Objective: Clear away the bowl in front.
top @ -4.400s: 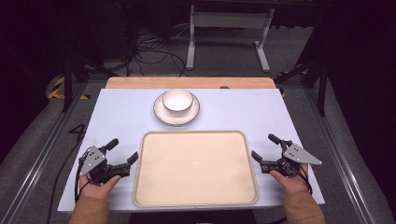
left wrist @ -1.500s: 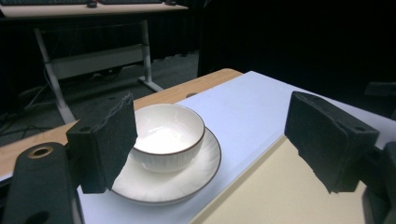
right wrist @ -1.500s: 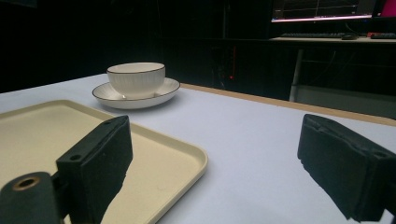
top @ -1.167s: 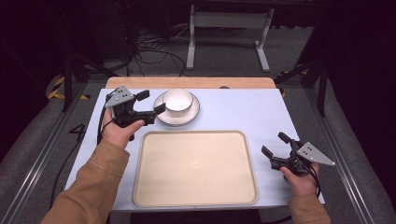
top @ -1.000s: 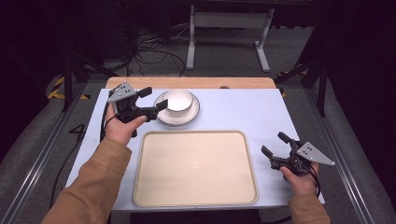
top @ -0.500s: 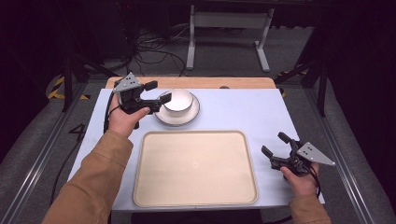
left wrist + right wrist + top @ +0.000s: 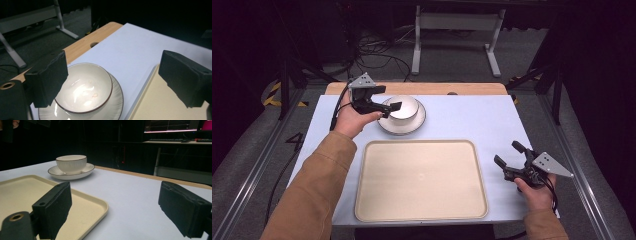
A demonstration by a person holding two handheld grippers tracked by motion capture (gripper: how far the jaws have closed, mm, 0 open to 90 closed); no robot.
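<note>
One bowl (image 7: 404,107), just beside hand-held gripper (image 7: 384,98)

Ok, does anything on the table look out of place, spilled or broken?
Nothing stands out. The bowl sits upright and centred on its plate, apparently empty and intact, and the tray lies flat and bare on the table.
</note>
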